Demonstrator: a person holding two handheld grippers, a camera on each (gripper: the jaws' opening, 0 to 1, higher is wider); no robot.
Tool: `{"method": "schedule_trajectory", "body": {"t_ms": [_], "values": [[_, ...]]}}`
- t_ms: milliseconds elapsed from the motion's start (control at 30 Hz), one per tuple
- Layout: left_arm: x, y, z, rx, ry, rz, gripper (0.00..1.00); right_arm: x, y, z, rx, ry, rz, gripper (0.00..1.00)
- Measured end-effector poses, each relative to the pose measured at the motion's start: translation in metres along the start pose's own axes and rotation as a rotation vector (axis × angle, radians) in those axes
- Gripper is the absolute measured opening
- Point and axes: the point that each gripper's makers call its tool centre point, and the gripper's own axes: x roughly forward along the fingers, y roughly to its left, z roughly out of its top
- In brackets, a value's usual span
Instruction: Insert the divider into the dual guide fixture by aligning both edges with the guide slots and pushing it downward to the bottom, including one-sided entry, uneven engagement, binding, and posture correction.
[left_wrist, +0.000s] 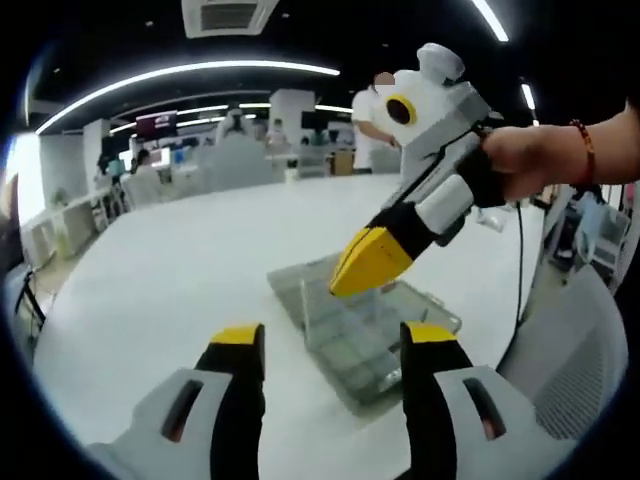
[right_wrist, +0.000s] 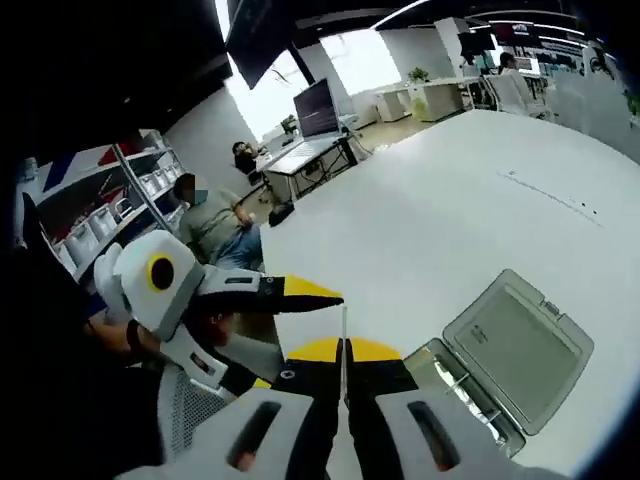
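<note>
Both views are bright indoor scenes bent by strong fisheye distortion, so straight edges curve toward the rim. In the left gripper view, long white ceiling light strips (left_wrist: 190, 75) arc overhead and light the scene evenly; the broad glossy white table (left_wrist: 190, 270) looks almost washed out, with only faint, soft shadows. A daylit window (left_wrist: 22, 175) at the far left is blown out to pure white. Distant desks and people are soft and blurred. In the right gripper view, bright windows (right_wrist: 345, 55) at the top glare against a dark ceiling, and the table is again overexposed. The left side falls into deep shadow. The nearest parts are slightly out of focus.
</note>
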Motion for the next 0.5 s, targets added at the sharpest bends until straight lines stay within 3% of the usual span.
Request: {"method": "schedule_trajectory", "body": {"t_ms": [133,233,500], "values": [[0.001,0.003,0.005,0.011,-0.017,0.021,0.45,0.002,0.009,0.004,0.068,-0.007,0.036,0.00],[0.001,0.005,0.008,0.008,-0.029,0.032,0.42,0.002,0.011,0.006,0.073,-0.015,0.043,0.00],[0.002,0.004,0.012,0.103,-0.034,0.033,0.35,0.003,0.015,0.011,0.133,-0.012,0.074,0.00]]}}
